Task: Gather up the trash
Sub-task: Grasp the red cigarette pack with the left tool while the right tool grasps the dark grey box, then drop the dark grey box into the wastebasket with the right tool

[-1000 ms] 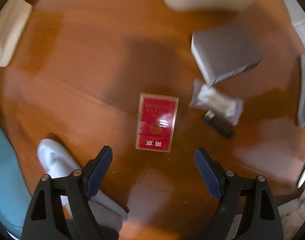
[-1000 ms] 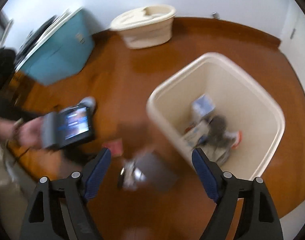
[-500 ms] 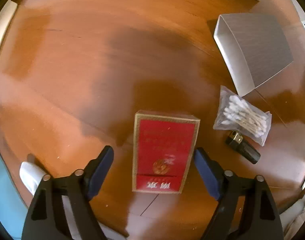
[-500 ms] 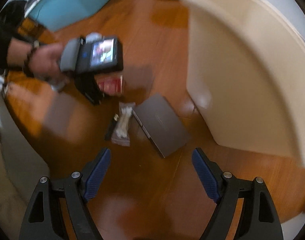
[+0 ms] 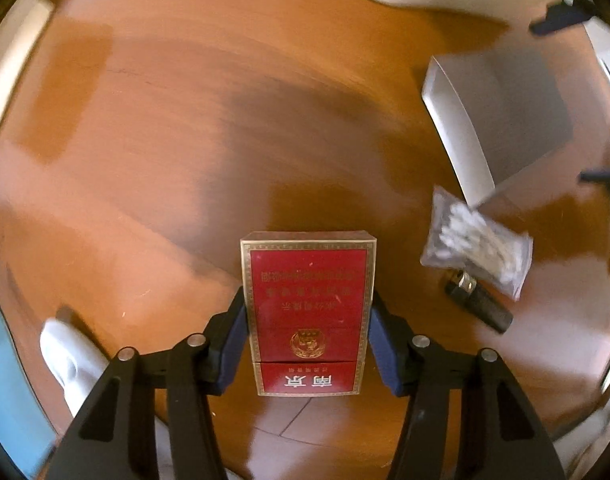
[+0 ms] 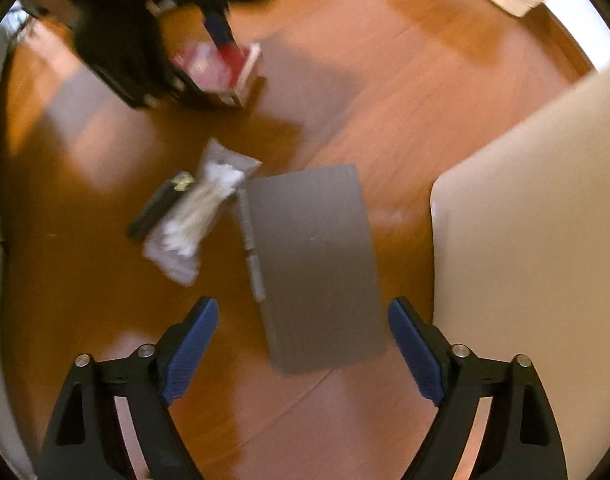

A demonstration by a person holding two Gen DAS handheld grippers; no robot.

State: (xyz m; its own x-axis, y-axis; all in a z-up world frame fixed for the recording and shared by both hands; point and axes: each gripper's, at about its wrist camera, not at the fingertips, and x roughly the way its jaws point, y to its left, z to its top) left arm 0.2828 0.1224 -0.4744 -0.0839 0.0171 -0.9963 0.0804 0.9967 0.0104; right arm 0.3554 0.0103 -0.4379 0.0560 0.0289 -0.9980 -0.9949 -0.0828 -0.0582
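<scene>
Red pack [image 5: 308, 312] between left fingers [image 5: 233, 344]

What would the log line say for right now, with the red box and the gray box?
left gripper: jaws shut on red box | right gripper: jaws open over gray box | floor: swab bag, lighter
</scene>
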